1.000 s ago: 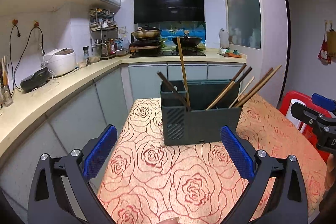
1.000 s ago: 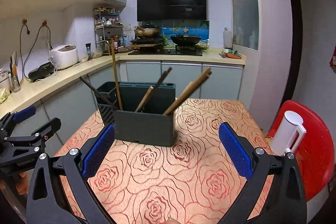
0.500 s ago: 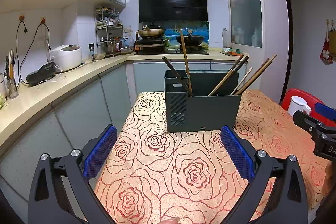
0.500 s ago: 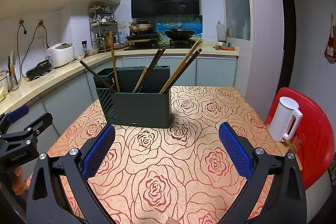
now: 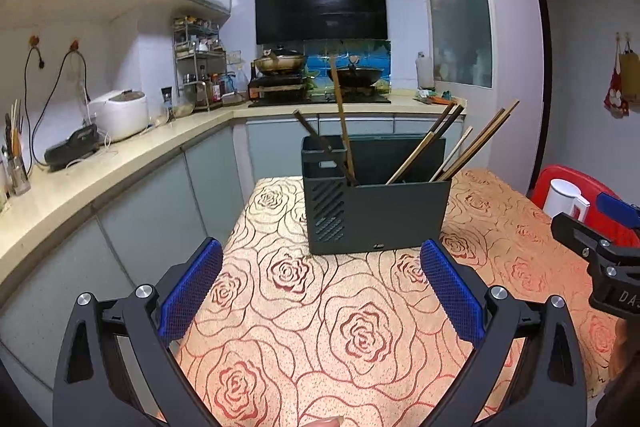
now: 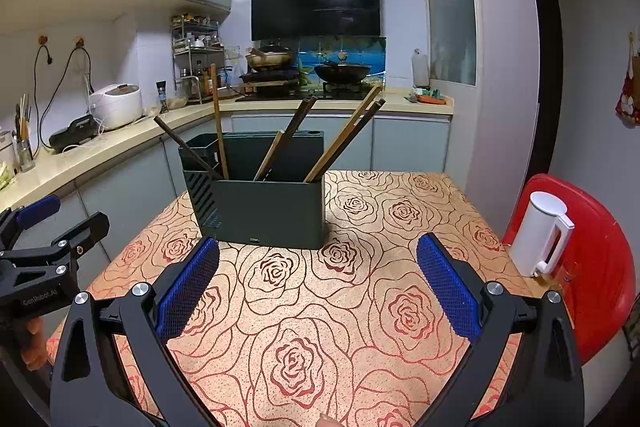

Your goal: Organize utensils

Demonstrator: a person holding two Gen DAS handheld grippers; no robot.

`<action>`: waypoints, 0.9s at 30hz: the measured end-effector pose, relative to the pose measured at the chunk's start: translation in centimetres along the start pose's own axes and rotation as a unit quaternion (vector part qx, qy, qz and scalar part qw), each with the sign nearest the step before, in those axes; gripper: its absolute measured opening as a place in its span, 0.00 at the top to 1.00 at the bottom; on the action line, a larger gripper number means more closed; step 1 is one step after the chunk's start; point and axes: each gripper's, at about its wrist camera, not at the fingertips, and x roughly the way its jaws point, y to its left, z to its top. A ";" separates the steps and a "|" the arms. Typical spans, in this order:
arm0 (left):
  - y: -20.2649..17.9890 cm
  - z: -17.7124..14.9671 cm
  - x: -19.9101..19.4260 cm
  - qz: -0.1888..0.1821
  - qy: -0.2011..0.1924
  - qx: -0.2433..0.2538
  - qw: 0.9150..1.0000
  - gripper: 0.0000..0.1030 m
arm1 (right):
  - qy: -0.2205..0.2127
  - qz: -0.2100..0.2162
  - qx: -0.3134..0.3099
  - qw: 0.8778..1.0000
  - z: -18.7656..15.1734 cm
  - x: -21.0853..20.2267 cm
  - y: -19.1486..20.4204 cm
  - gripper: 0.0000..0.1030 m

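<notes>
Now | both hand-held grippers, left (image 5: 321,285) and right (image 6: 318,281), gape empty; boxy dark holder (image 5: 376,211) | slim wooden chopsticks (image 5: 476,143) lean

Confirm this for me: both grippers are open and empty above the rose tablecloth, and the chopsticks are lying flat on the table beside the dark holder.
One detail is wrong. The chopsticks are not lying on the table; they stand leaning inside the dark holder, as the right wrist view shows. The rest holds: the left gripper and right gripper are open and empty above the rose tablecloth.

A dark grey utensil holder (image 5: 378,215) stands upright ahead of both grippers' spread fingers. Wooden chopsticks (image 5: 474,145) lean inside it at angles.
</notes>
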 end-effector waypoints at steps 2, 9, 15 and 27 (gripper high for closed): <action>-0.4 0.2 0.1 -0.001 -0.004 0.002 1.000 0.07 | -0.001 -0.001 0.002 1.000 0.0 0.0 0.0 0.07; -0.6 -0.5 0.9 -0.003 0.012 0.008 1.000 0.07 | 0.003 -0.003 0.003 1.000 0.0 0.6 -0.2 0.07; -0.4 0.0 1.2 0.004 0.012 0.006 1.000 0.07 | 0.007 0.004 0.003 1.000 -0.2 0.8 -0.1 0.07; -1.0 0.2 1.2 0.005 -0.004 0.005 1.000 0.07 | -0.035 0.009 -0.004 0.999 0.6 -0.4 0.0 0.07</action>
